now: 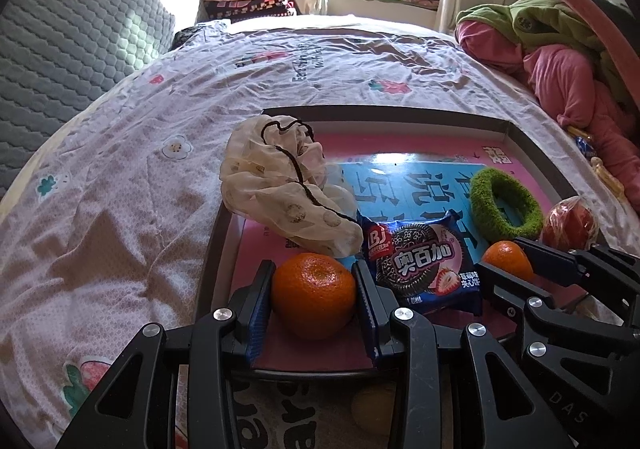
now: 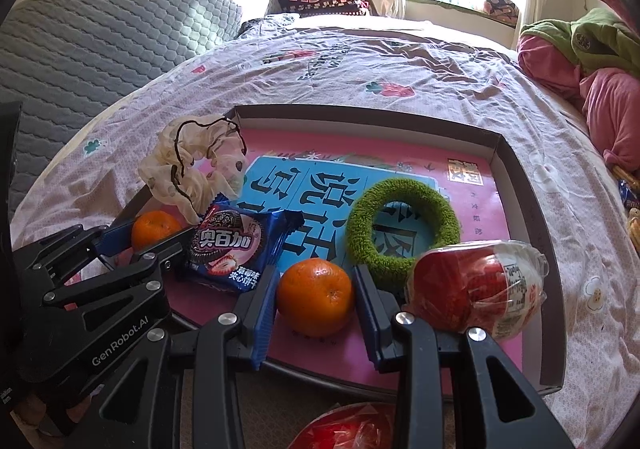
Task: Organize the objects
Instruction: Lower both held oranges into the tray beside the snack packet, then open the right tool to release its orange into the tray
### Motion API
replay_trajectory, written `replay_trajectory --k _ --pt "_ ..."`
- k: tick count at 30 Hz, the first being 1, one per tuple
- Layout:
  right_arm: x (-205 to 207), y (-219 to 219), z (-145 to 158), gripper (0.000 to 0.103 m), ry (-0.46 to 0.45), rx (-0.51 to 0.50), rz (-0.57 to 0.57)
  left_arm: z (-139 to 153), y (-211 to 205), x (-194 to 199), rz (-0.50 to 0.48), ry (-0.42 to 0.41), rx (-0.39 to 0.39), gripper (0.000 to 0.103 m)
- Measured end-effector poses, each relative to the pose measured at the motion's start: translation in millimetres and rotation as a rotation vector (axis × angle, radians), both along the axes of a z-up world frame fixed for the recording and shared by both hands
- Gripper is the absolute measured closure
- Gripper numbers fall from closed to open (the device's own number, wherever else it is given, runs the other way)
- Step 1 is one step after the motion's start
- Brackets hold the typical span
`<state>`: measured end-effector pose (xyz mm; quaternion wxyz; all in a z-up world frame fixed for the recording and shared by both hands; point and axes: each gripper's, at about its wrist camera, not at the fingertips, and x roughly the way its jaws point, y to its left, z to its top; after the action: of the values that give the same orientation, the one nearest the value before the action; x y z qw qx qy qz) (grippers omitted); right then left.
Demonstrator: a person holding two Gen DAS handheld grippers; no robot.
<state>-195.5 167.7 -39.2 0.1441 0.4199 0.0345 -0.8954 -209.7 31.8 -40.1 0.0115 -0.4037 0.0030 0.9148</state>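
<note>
My left gripper [image 1: 314, 295] brackets a left tangerine [image 1: 314, 295] at lower centre of its view, pads at the fruit's flanks; my right gripper [image 2: 315, 297] likewise brackets a right tangerine [image 2: 315, 297]. Whether either pad truly presses, I cannot tell. Both fruits rest in the pink tray [image 2: 516, 169] (on a bedsheet [image 1: 120, 189]), near a cookie packet [image 2: 232, 249], green ring [image 2: 402, 229], cloth scrunchie [image 1: 280, 181] and wrapped red apple [image 2: 476, 289].
</note>
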Motion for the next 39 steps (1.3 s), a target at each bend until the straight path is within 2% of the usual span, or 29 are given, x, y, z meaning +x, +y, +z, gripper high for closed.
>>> replay_trajectory --k 7,18,23,31,34,39 --pt "1.2 -0.3 1.4 0.064 0.004 0.025 0.004 -0.9 1.2 0.5 -0.003 -0.005 -0.005 0.064" --pt "6.1 1.7 7.8 0.051 0.013 0.057 0.016 -0.4 0.6 0.0 -0.007 -0.010 0.009 0.063" --pt "11.2 5.3 17.7 0.047 0.035 0.040 0.027 0.1 -1.9 -0.3 -0.007 -0.012 0.020 0.063" --pt "16.1 15.8 30.6 0.046 0.055 0.001 0.012 0.6 -9.1 -0.8 0.001 -0.015 0.029 0.063" --pt "18.3 20.0 34.1 0.046 0.059 -0.017 0.010 1.2 -13.7 -0.4 -0.001 -0.019 0.056 0.063" --pt "18.9 24.5 37.6 0.046 0.060 -0.035 0.005 6.7 -15.7 3.5 -0.008 0.004 0.049 0.060"
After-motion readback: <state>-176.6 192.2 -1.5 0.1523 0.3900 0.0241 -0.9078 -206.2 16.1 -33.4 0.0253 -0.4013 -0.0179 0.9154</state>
